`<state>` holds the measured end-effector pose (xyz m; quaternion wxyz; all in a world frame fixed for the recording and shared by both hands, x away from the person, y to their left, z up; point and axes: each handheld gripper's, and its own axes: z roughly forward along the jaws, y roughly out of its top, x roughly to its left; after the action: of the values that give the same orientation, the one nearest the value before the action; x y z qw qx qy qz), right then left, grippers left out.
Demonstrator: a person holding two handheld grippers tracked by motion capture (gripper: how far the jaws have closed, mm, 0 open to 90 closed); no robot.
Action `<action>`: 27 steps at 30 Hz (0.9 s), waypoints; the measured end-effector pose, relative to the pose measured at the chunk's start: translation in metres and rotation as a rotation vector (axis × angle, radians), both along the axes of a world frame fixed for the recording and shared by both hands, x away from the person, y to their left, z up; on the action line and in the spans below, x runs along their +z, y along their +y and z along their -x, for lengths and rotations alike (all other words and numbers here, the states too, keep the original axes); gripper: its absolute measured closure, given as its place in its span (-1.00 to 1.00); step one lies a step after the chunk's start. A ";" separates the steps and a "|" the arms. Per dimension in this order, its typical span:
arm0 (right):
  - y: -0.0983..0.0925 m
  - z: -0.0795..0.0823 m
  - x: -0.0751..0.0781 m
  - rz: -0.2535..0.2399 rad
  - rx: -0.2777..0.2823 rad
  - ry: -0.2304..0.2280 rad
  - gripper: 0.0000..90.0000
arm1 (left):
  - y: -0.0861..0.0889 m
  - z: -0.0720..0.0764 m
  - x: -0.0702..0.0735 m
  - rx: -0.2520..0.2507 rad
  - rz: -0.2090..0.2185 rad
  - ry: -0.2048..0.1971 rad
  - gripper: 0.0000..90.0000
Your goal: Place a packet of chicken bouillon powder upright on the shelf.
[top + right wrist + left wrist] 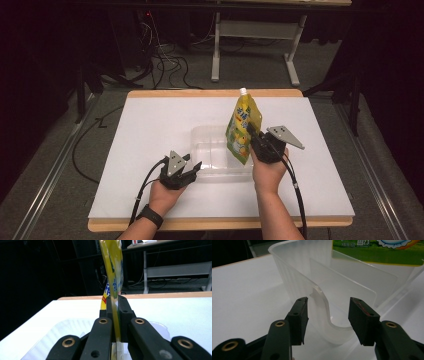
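Observation:
A clear plastic bin [212,150] stands in the middle of the white table. Above its right half hangs a yellow-green spouted pouch [242,127], upright with its white cap up, and my right gripper [252,134] is shut on its edge. In the right gripper view the pouch [113,272] rises edge-on from between the closed jaws of my right gripper [115,315]. My left gripper [194,167] stands open at the bin's near left corner. In the left gripper view the jaws of that gripper [328,315] straddle the bin's curved handle cut-out [324,312] without pinching it.
The white board [150,125] lies on a wooden table top with bare room to the left and right of the bin. Beyond the far edge are a desk frame [255,40] and cables [165,60] on the floor. Dark surroundings flank both sides.

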<state>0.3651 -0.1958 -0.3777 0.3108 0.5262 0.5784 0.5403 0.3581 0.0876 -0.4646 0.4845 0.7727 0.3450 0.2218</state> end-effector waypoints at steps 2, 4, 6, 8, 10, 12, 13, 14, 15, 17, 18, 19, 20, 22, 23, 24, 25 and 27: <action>0.002 0.000 -0.002 0.005 0.002 0.003 1.00 | 0.000 0.000 0.000 0.001 -0.002 -0.001 0.12; 0.003 0.000 -0.002 0.009 0.002 0.003 1.00 | 0.000 0.000 0.000 0.003 0.001 -0.001 0.13; 0.004 0.000 -0.003 0.010 0.004 0.003 1.00 | 0.000 0.000 0.000 0.005 0.000 0.001 0.14; 0.005 0.000 -0.004 0.015 0.005 0.000 1.00 | 0.000 -0.001 0.000 0.006 -0.001 0.002 0.15; 0.006 0.000 -0.005 0.017 0.005 -0.002 1.00 | 0.000 -0.001 0.000 0.006 -0.002 0.003 0.17; 0.007 0.001 -0.006 0.019 0.005 -0.004 1.00 | 0.000 -0.001 0.000 0.006 -0.002 0.003 0.18; 0.008 0.001 -0.007 0.017 0.007 -0.001 1.00 | 0.000 0.000 0.000 0.006 -0.002 0.003 0.18; 0.008 0.001 -0.008 0.017 0.010 -0.002 1.00 | 0.000 0.000 0.000 0.006 -0.002 0.003 0.18; 0.009 0.001 -0.009 0.015 0.009 0.000 1.00 | -0.001 0.000 0.000 0.008 -0.002 0.003 0.19; 0.011 0.002 -0.011 0.015 0.014 -0.009 1.00 | -0.001 -0.001 0.000 0.007 -0.002 0.006 0.20; 0.011 0.002 -0.012 0.017 0.013 -0.013 1.00 | -0.001 -0.001 0.000 0.007 -0.001 0.006 0.20; 0.011 0.002 -0.012 0.018 0.014 -0.013 1.00 | -0.001 -0.001 -0.001 0.008 -0.002 0.006 0.21; 0.012 0.003 -0.012 0.019 0.014 -0.014 1.00 | -0.001 -0.001 -0.001 0.010 -0.004 0.004 0.22; 0.012 0.002 -0.012 0.021 0.015 -0.018 1.00 | -0.001 -0.001 -0.001 0.015 -0.005 0.003 0.23; 0.012 0.002 -0.012 0.020 0.015 -0.018 1.00 | -0.001 -0.001 -0.001 0.015 -0.006 0.004 0.24; 0.012 0.002 -0.012 0.021 0.017 -0.019 1.00 | -0.001 -0.001 -0.001 0.018 -0.005 0.003 0.24; 0.012 0.001 -0.011 0.030 0.020 -0.024 1.00 | -0.001 -0.001 -0.001 0.020 -0.008 0.002 0.25; 0.012 0.000 -0.011 0.034 0.020 -0.026 1.00 | -0.001 -0.001 -0.001 0.024 -0.011 0.002 0.28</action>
<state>0.3647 -0.1837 -0.3885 0.3220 0.5079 0.5886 0.5403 0.3596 0.0865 -0.4660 0.4772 0.7714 0.3533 0.2288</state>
